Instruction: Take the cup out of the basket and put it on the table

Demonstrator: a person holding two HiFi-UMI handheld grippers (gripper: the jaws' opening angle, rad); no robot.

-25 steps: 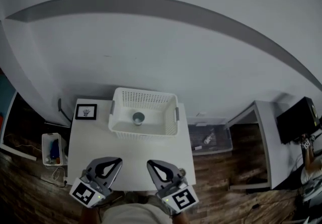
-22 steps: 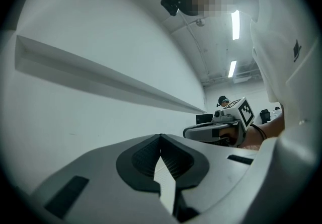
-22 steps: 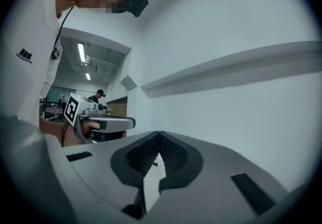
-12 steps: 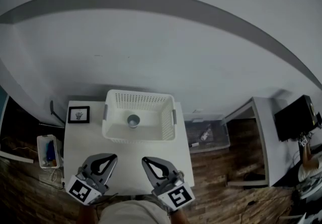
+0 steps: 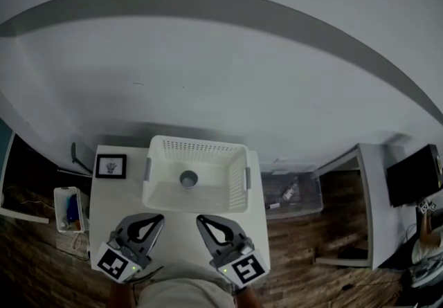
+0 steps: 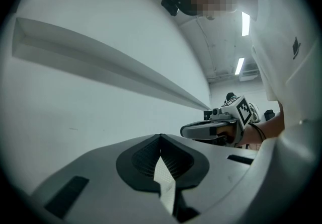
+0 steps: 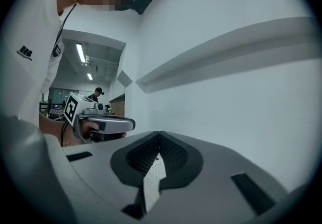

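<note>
A small grey cup (image 5: 188,178) stands upright inside a white perforated basket (image 5: 235,192) at the far side of a white table (image 5: 118,196). Both grippers hover at the table's near edge, short of the basket. My left gripper (image 5: 154,218) is shut with nothing in it, and so is my right gripper (image 5: 202,220). In the left gripper view the jaws (image 6: 161,137) meet and point up at a white wall, with the right gripper (image 6: 221,122) beside them. In the right gripper view the jaws (image 7: 160,134) are likewise closed, and the left gripper (image 7: 93,120) shows at the left.
A small framed picture (image 5: 111,165) lies on the table's far left corner. A bin with blue items (image 5: 68,208) stands on the floor at the left. A clear box (image 5: 291,192) sits at the right of the table, next to a second table (image 5: 360,203).
The head view has shifted, so the table and basket sit slightly lower and more to the right than half a second ago. Both grippers keep their place at the near edge, still shut.
</note>
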